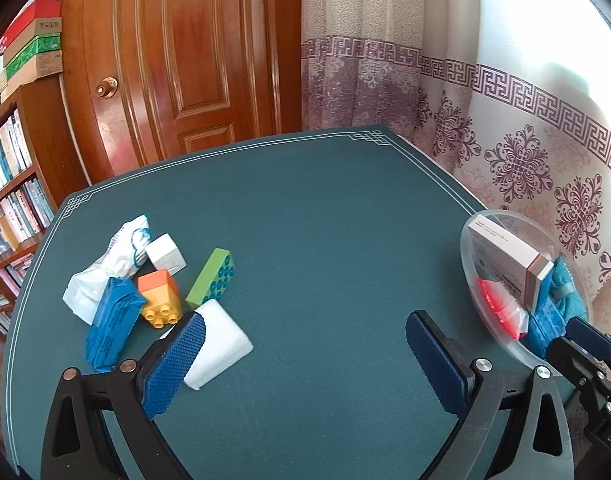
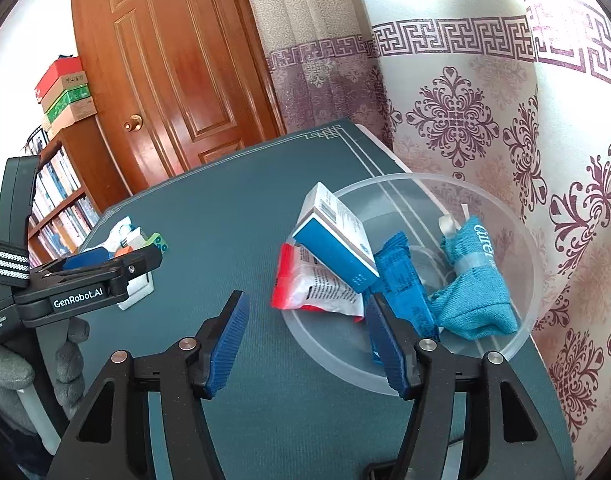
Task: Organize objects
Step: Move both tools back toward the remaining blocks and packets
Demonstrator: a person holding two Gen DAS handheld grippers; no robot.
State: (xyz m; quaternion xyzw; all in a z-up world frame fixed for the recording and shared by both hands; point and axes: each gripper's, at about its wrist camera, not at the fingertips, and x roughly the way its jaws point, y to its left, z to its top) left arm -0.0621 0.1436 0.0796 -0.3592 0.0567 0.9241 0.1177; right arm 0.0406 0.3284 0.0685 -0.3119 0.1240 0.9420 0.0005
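My left gripper (image 1: 305,332) is open and empty, low over the green table (image 1: 325,208). Its left finger overlaps a white block (image 1: 221,344). Beyond it lie a blue packet (image 1: 111,324), an orange-yellow brick (image 1: 161,298), a green brick (image 1: 211,278), a white cube (image 1: 165,254) and a white wrapper (image 1: 113,260). My right gripper (image 2: 305,316) is open and empty at the near rim of a clear bowl (image 2: 501,208). The bowl holds a blue-white box (image 2: 337,240), a red-white packet (image 2: 309,288), a blue packet (image 2: 401,280) and a teal cloth (image 2: 473,288).
A wooden door (image 1: 185,52) stands behind the table. A bookshelf (image 1: 13,184) with stacked boxes is at the left. A patterned curtain (image 2: 505,120) hangs close behind the bowl at the table's right edge. The left gripper's body (image 2: 77,280) shows in the right wrist view.
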